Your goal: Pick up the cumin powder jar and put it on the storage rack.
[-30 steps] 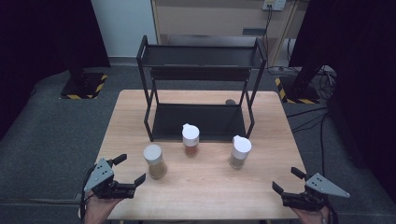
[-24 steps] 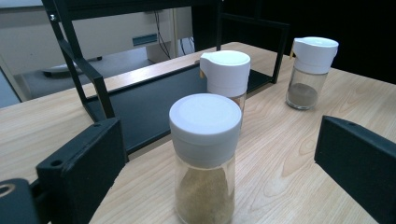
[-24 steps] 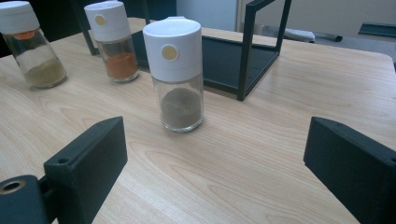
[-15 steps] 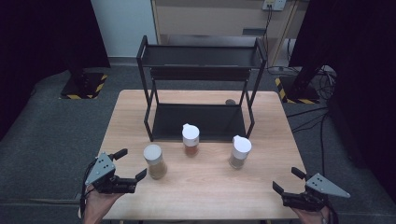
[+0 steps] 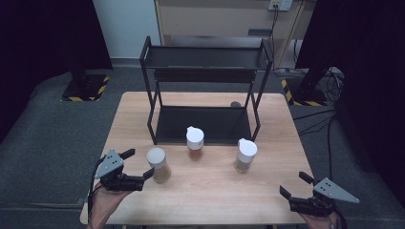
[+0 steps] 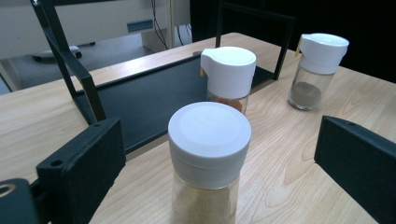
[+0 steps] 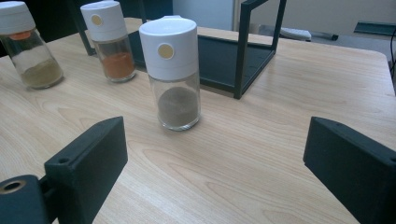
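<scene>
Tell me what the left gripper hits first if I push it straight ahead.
Most likely the tan spice jar: it stands centred between the open jaws of the left gripper, nearest along that line. The orange-spice jar stands behind it.

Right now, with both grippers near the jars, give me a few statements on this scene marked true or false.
1. The left gripper is open with the tan jar ahead of its jaws. True.
2. The right gripper is shut on the grey jar. False: it is open and apart from the jar.
3. All three jars stand on the rack. False: they stand on the table in front of it.
4. The orange jar is upright. True.
</scene>
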Action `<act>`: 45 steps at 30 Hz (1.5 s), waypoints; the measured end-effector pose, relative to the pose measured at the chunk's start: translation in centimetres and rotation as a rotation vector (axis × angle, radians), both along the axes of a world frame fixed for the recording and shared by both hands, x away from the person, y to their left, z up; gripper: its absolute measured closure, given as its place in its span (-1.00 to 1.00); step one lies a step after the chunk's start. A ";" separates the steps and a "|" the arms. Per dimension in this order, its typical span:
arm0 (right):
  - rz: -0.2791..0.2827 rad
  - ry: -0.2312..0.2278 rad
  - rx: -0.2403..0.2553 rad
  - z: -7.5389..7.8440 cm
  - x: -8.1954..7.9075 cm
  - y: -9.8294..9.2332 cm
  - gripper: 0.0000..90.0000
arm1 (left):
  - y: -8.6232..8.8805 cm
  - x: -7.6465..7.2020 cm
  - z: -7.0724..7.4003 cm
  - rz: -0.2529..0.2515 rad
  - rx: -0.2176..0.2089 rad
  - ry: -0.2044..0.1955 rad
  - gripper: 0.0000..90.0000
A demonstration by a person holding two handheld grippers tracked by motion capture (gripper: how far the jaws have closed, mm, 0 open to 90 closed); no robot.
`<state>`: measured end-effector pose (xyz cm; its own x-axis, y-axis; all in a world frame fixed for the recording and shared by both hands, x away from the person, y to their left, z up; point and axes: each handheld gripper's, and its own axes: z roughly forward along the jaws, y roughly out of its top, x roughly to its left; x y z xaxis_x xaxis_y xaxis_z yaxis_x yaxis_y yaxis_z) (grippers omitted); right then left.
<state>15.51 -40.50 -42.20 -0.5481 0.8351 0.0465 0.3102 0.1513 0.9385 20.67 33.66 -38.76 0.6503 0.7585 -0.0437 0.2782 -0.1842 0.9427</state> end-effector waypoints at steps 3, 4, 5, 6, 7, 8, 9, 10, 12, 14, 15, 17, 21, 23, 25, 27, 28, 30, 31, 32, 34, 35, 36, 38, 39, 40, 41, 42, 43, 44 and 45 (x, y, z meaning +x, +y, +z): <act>0.001 0.000 0.001 0.0 0.0 0.0 -0.85 | -0.4 0.6 0.0 -0.005 0.012 0.010 -0.97; 0.000 0.000 0.002 0.0 0.0 0.0 -0.85 | -0.5 0.8 0.0 -0.007 0.014 0.012 -0.97; 0.001 -0.001 0.002 0.0 0.0 0.0 -0.85 | -0.6 1.0 0.0 -0.011 0.018 0.016 -0.97; 0.002 -0.001 0.002 0.0 0.0 0.0 -0.85 | -0.8 1.2 0.1 -0.009 0.021 0.022 -0.97; 0.002 -0.001 0.001 0.0 0.0 0.0 -0.85 | -0.8 1.3 0.1 -0.009 0.020 0.027 -0.97; 0.002 -0.001 0.001 0.0 0.0 0.0 -0.85 | -0.9 1.5 0.0 -0.013 0.016 0.031 -0.97; 0.003 0.000 0.002 0.0 0.0 0.0 -0.85 | -1.0 1.7 0.0 -0.014 0.017 0.036 -0.96; 0.003 -0.001 0.003 0.0 0.0 -0.1 -0.85 | -1.1 1.9 0.0 -0.013 0.019 0.041 -0.96; 0.004 -0.001 0.002 0.0 0.0 -0.1 -0.85 | -1.3 2.2 -0.1 -0.015 0.021 0.052 -0.96; 0.004 -0.001 0.002 0.0 0.0 -0.1 -0.85 | -1.4 2.4 -0.3 -0.016 0.016 0.059 -0.95; 0.004 -0.001 0.002 0.0 0.0 -0.1 -0.85 | -1.5 2.5 -0.4 -0.016 0.018 0.061 -0.95; 0.004 -0.002 0.002 0.0 0.0 -0.1 -0.85 | -1.6 2.8 -0.5 -0.016 0.018 0.065 -0.93; 0.003 -0.001 0.002 -0.1 0.0 -0.1 -0.85 | -1.9 3.1 -0.9 -0.015 0.021 0.073 -0.90; 0.003 -0.002 0.002 0.0 0.0 -0.1 -0.84 | -2.0 3.3 -1.0 -0.014 0.015 0.079 -0.89; 0.003 -0.003 0.002 0.0 0.0 -0.1 -0.84 | -2.2 3.5 -1.2 -0.014 0.018 0.080 -0.87; 0.002 -0.003 0.002 0.0 0.0 0.0 -0.84 | -2.3 3.6 -1.4 -0.010 0.020 0.082 -0.86; 0.003 -0.002 0.001 0.0 0.0 0.0 -0.84 | -2.4 3.7 -1.5 -0.010 0.021 0.082 -0.85; 0.004 -0.002 0.001 0.0 0.0 -0.1 -0.84 | -2.4 3.8 -1.7 -0.004 0.019 0.085 -0.85; 0.004 -0.002 0.001 0.0 0.0 0.0 -0.84 | -2.4 3.9 -1.8 -0.003 0.019 0.086 -0.83; 0.003 -0.002 0.001 0.0 0.0 0.0 -0.84 | -2.5 4.0 -1.9 -0.001 0.019 0.088 -0.82; 0.004 -0.002 0.001 0.0 0.1 0.0 -0.84 | -2.5 4.1 -2.2 0.002 0.019 0.090 -0.80; 0.003 -0.002 0.001 0.0 0.1 0.0 -0.84 | -2.5 4.1 -2.3 0.002 0.016 0.091 -0.78; 0.003 -0.002 0.000 0.0 0.0 0.0 -0.84 | -2.5 4.2 -2.4 0.004 0.015 0.090 -0.76; 0.003 -0.002 0.000 0.0 0.0 0.0 -0.84 | -2.5 4.2 -2.7 0.004 0.019 0.086 -0.72; 0.003 -0.003 0.000 0.0 0.0 0.0 -0.84 | -2.5 4.2 -2.8 0.004 0.019 0.082 -0.67; 0.003 -0.002 0.000 0.0 0.0 0.0 -0.83 | -2.6 4.2 -2.9 0.005 0.022 0.080 -0.65; 0.003 -0.002 0.000 0.0 0.0 0.0 -0.83 | -2.6 4.2 -3.0 0.005 0.026 0.079 -0.63; 0.003 -0.002 0.001 -0.1 0.0 0.0 -0.83 | -2.6 4.2 -3.1 0.006 0.028 0.077 -0.61; 0.003 -0.002 0.000 -0.1 0.0 0.0 -0.83 | -2.7 4.2 -3.2 0.008 0.028 0.073 -0.59; 0.003 -0.002 0.000 -0.1 0.0 0.0 -0.83 | -2.7 4.2 -3.3 0.008 0.027 0.073 -0.56; 0.003 -0.002 0.000 0.0 0.0 0.0 -0.83 | -2.7 4.3 -3.3 0.007 0.027 0.074 -0.54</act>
<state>15.55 -40.52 -42.25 -0.5505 0.8336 0.0449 0.3077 0.1526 0.9392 24.93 30.99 -42.08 0.6403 0.7648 -0.0709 0.3486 -0.2071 0.9141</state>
